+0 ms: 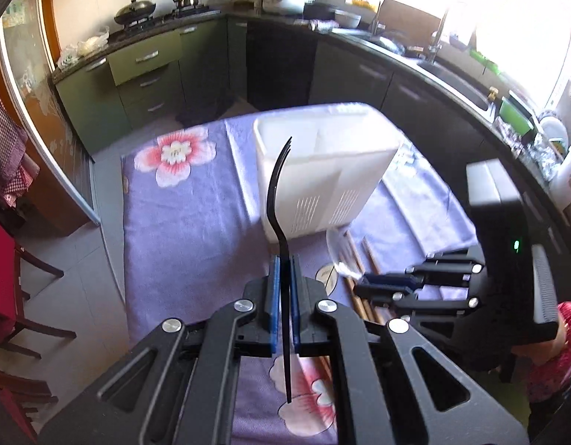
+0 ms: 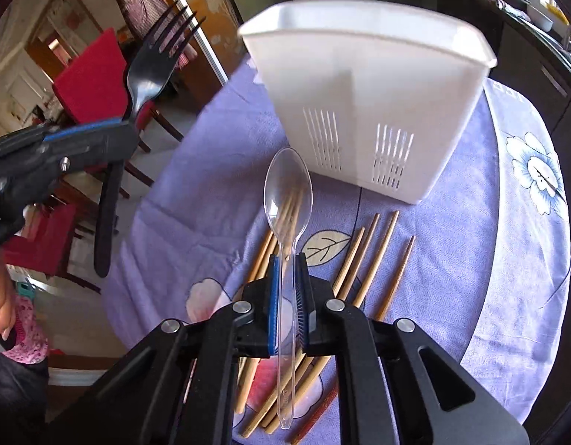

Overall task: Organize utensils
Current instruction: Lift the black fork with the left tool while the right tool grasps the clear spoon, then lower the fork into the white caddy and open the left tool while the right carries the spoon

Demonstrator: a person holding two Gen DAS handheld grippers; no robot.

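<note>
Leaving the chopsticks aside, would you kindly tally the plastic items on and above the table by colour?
Black: 1, the fork, in the left gripper
Clear: 1, the spoon, in the right gripper
White: 1, the utensil holder, on the cloth
Total: 3

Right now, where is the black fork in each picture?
Left wrist: the fork stands up in the middle, pinched by the left gripper, in front of the white caddy.
Right wrist: the fork is at the upper left, tines up, left of the caddy.
Shared landmark: the white caddy on the purple cloth.
</note>
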